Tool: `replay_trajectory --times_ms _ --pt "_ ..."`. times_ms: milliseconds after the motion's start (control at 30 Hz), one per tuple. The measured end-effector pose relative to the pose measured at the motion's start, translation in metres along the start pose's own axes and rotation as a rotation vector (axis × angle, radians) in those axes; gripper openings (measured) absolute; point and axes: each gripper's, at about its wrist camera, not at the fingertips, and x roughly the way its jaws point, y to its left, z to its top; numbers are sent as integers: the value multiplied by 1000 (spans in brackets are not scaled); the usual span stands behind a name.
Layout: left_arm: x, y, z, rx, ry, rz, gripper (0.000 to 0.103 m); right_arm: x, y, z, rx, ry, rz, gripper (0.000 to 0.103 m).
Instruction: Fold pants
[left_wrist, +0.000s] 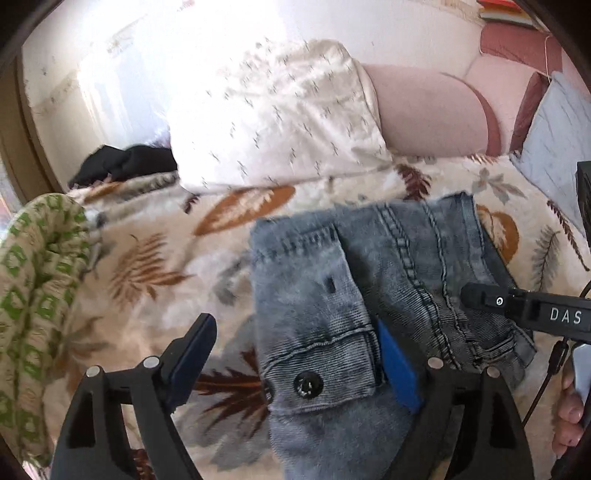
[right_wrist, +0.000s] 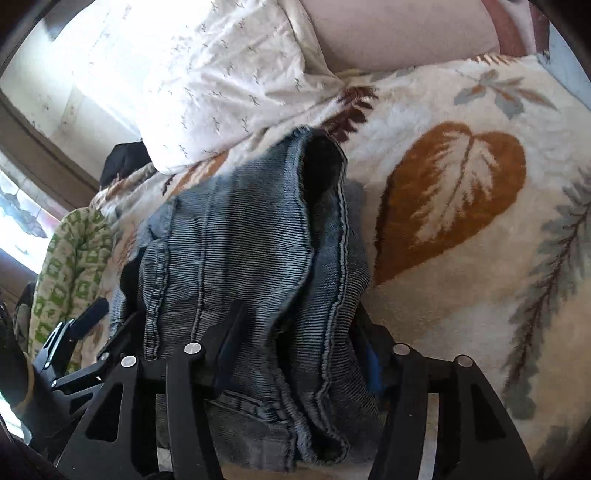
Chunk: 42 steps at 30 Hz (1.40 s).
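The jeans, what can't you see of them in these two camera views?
- Left wrist view: the jeans run off the bottom edge; the left gripper covers part.
- Right wrist view: the right gripper hides their near end.
- Dark garment: too small to identify.

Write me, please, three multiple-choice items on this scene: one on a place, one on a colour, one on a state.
1. The jeans lie on: A a leaf-patterned blanket; B a wooden floor; C a chair.
2. The jeans' button is: A white; B black; C red.
3. The left gripper has its jaws: A shut on a pillow; B shut on a sock; C open.
Answers: A, leaf prints surround the jeans; B, it looks dark and glossy; C, one jaw stands clear of the jeans.
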Motion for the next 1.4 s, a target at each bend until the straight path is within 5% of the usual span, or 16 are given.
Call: replay_trajectory --times_ms 500,1000,1400 --pt "-132 33 3 -30 -218 84 101 -116 50 -36 -204 -357 -63 71" --pt "-199 62 -34 -113 -254 99 103 -174 96 -128 -282 -578 -155 84" --pt "-209 86 -66 -196 -218 143 103 -183 123 -168 -355 -678 -151 86"
